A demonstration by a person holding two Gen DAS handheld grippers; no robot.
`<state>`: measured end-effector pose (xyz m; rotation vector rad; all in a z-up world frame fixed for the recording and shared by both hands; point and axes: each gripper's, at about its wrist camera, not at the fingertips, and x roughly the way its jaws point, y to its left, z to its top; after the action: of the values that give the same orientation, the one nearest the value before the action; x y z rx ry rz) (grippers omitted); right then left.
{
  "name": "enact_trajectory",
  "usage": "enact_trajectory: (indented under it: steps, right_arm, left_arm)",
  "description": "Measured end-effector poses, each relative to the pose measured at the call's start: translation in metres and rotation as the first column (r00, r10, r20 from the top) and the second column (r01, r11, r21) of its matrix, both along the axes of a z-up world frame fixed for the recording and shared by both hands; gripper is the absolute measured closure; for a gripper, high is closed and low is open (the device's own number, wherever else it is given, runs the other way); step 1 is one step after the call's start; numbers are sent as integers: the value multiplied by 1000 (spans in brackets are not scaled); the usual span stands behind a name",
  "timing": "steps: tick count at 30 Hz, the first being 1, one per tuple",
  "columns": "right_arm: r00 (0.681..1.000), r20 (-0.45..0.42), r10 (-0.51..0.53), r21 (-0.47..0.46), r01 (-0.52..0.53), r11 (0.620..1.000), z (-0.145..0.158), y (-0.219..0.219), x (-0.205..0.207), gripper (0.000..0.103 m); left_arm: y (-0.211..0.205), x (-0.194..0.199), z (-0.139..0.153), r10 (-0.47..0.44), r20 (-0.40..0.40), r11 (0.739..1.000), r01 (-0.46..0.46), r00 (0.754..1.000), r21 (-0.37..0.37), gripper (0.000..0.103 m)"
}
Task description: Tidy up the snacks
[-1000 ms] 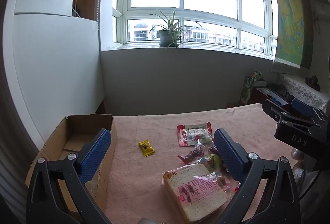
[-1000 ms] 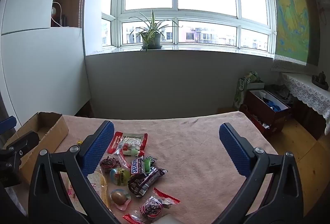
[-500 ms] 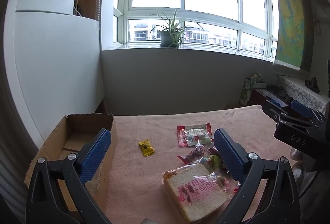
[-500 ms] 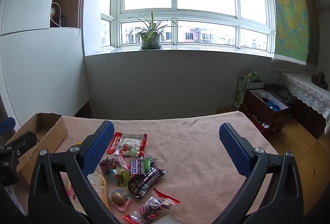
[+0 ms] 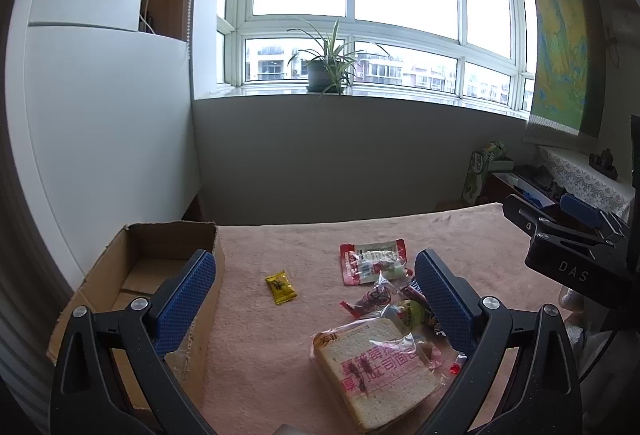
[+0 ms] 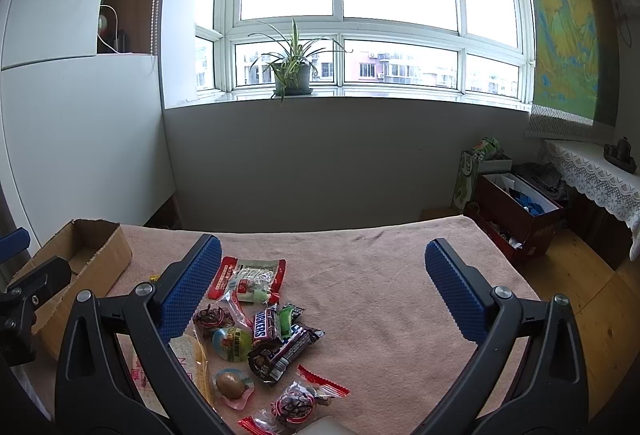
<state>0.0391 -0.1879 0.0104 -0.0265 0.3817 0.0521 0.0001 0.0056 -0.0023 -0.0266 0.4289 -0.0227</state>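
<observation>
Almost nothing differs from half a second ago: both tools hover in the same pose and no snack has shifted. Nearest the left gripper [image 5: 316, 299], whose blue pads stand spread wide with nothing between them, lies the bagged bread slice [image 5: 374, 365] at about five o'clock, flat on the pink towel [image 5: 280, 355], its long axis running from seven toward one o'clock. Just beyond it, touching its far edge, sits the heap of wrapped sweets [image 5: 400, 305]. Farther out at twelve o'clock the small yellow sachet [image 5: 281, 287] lies alone, its length running from eleven to five o'clock, and at one o'clock the red-edged packet [image 5: 374, 261] lies crosswise. The open cardboard box [image 5: 160, 267] stands at nine to ten o'clock, its long side running away from the camera. The right gripper [image 6: 322, 289] is likewise spread and empty; in its view the chocolate bars [image 6: 280, 339] lie at six to seven o'clock, pointing toward one o'clock, with the red-edged packet behind them.
</observation>
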Motion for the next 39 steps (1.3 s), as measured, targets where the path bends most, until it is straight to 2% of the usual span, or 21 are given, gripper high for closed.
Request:
enact_trajectory:
  steps: [39]
  right_arm:
    - [1000, -4, 0, -4, 0, 1000, -3, 0, 1, 0]
  left_arm:
    - [1, 1, -5, 0, -24, 1000, 1, 1000, 3, 3]
